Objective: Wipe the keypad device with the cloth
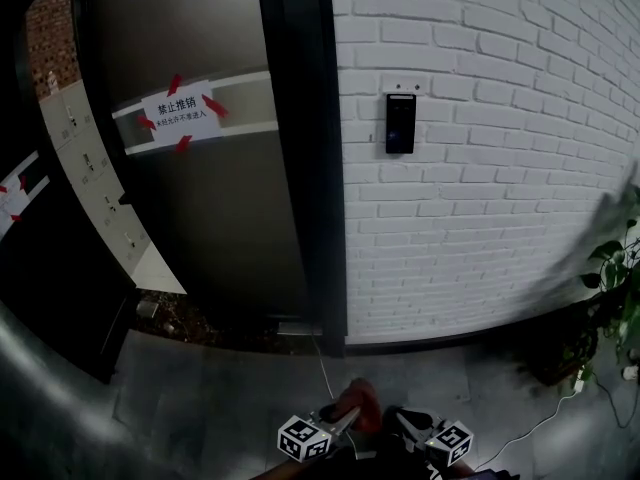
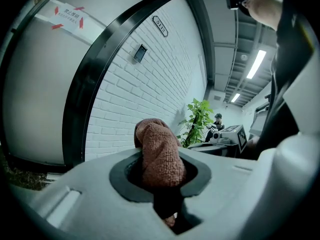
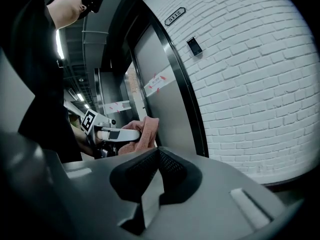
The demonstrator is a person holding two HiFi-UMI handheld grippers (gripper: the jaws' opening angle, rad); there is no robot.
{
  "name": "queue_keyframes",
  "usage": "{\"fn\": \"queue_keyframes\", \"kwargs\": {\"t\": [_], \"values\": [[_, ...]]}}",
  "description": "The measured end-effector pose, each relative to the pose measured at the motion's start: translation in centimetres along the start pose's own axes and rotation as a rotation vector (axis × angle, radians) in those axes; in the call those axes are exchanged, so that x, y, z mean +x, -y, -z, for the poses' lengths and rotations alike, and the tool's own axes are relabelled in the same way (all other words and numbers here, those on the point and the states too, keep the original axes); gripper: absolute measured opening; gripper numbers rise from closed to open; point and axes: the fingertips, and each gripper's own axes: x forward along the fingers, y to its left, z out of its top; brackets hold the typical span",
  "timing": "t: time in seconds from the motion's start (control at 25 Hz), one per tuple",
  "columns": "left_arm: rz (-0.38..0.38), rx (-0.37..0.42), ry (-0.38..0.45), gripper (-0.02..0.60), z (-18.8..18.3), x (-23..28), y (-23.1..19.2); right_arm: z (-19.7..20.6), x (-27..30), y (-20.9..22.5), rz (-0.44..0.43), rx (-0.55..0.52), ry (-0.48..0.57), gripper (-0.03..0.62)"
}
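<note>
A left gripper (image 2: pixel 162 184) is clenched on a reddish-brown cloth (image 2: pixel 159 154), whose bunched end stands up out of the jaws. It is held low before a white brick wall (image 1: pixel 480 188), well apart from the keypad device (image 1: pixel 400 123). That device is a dark upright panel mounted on the bricks, just right of a black door frame (image 1: pixel 305 148). The right gripper (image 3: pixel 157 179) has its jaws pressed together on nothing and hangs just beside the left one. In the head view both grippers are cut off by the bottom edge and sit in shadow, so little more than their marker cubes and a fold of cloth can be made out. The keypad device's face is too dark and small there to show any detail. The grip on the cloth shows plainly only in the left gripper view. The right gripper view shows the left gripper from the side, with the cloth trailing from it. Both gripper views take in a small number plate (image 3: pixel 175 15) high on the wall above the device, which the head view does not show. The left gripper view also shows a person (image 2: pixel 218 121) far down the corridor beyond a leafy plant (image 2: pixel 197 119). A paper notice (image 1: pixel 180 108) fixed with red tape hangs on the grey door.
</note>
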Motion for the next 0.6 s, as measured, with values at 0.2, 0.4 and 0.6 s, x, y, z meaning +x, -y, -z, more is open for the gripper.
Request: {"fn": "queue_keyframes", "kwargs": {"t": [0.2,0.4,0.6], "values": [[0.009,-0.010,-0.016,0.067,1.2,-0.8,0.1,0.2,-0.1,-1.0,0.001,-0.009,0.006,0.002],[0.025,0.009,-0.010,0.067,1.2,-0.7,0.4,0.5,-0.2,-1.1,0.018,0.002,0.024,0.002],[0.032,0.015,-0.026,0.067,1.7,-1.0,0.8,0.6,-0.4,-1.7,0.028,0.006,0.039,0.002]]}}
